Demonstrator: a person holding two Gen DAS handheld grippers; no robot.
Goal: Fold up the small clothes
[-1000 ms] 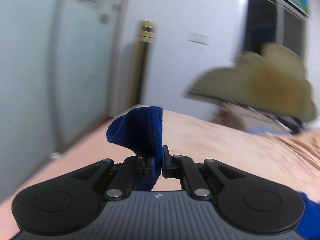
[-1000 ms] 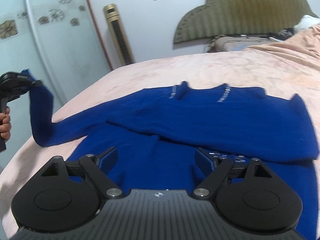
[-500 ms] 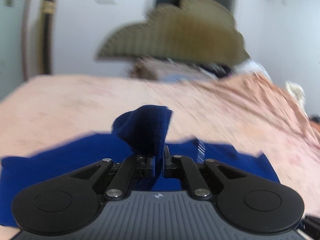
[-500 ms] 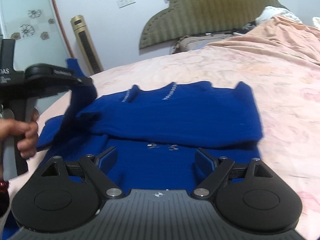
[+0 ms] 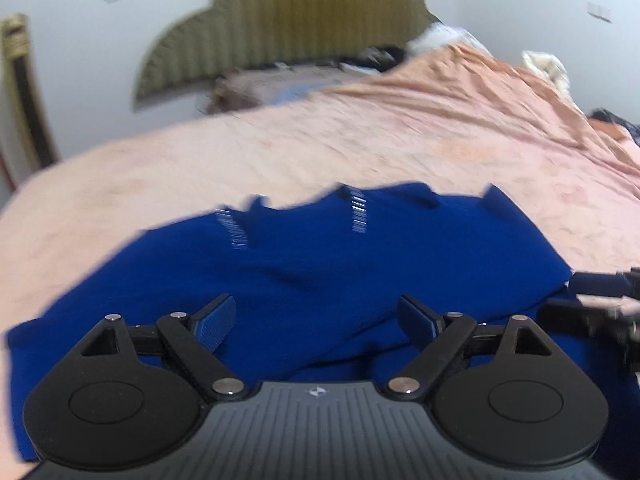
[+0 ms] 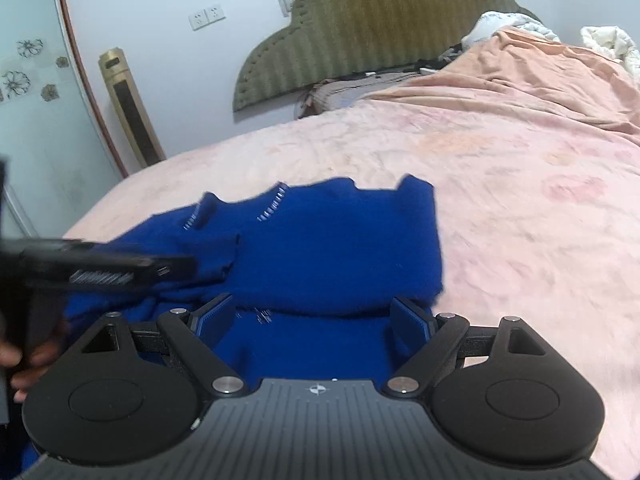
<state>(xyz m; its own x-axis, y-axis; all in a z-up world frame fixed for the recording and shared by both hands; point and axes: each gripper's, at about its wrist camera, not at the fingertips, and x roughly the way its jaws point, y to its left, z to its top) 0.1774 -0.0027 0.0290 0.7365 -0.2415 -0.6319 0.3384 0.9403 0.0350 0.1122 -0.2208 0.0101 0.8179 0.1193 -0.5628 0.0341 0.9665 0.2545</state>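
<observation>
Left claw jaws opening, nothing pinched, royal-blue knit garment below. Right claw spread wide, empty, over same garment at 12 o'clock. Garment lies partly folded on pink floral bedsheet. Olive padded headboard beyond.

Even, soft indoor light; left wrist view motion-blurred; right wrist sharper; fisheye bending, dark corners.
</observation>
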